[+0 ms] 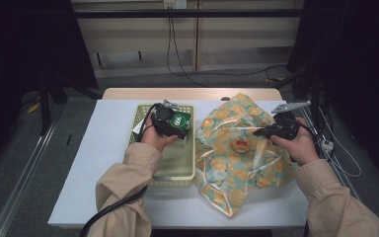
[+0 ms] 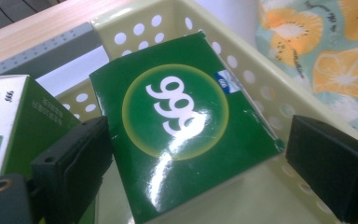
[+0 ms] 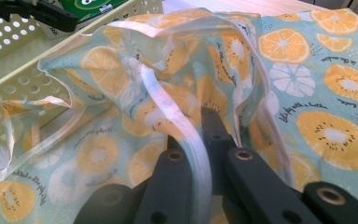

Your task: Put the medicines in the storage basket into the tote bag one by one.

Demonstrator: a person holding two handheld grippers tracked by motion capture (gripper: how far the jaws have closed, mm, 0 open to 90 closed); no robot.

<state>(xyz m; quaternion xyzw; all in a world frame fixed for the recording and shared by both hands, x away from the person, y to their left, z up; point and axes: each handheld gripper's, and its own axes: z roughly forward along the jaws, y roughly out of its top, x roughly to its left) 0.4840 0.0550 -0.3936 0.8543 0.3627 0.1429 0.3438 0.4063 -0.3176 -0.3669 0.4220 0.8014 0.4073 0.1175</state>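
Observation:
My left gripper [image 1: 173, 123] holds a green box marked 999 [image 1: 179, 120] tilted over the pale yellow perforated basket [image 1: 177, 168]. In the left gripper view the box [image 2: 182, 130] lies between the two black jaws, with the pads [image 2: 81, 158] against its sides. A bag printed with orange and kiwi slices [image 1: 232, 168] lies crumpled to the right of the basket. My right gripper [image 1: 264, 131] is shut on the bag's pale translucent strap [image 3: 203, 163] and lifts the bag's mouth; the jaws [image 3: 196, 128] pinch that strap.
A white and green box [image 2: 9, 121] stands in the basket beside the held one. Something small and red [image 1: 240, 144] shows at the bag's opening. The basket wall [image 3: 9, 42] lies right next to the bag. The white tabletop [image 1: 103, 148] extends left of the basket.

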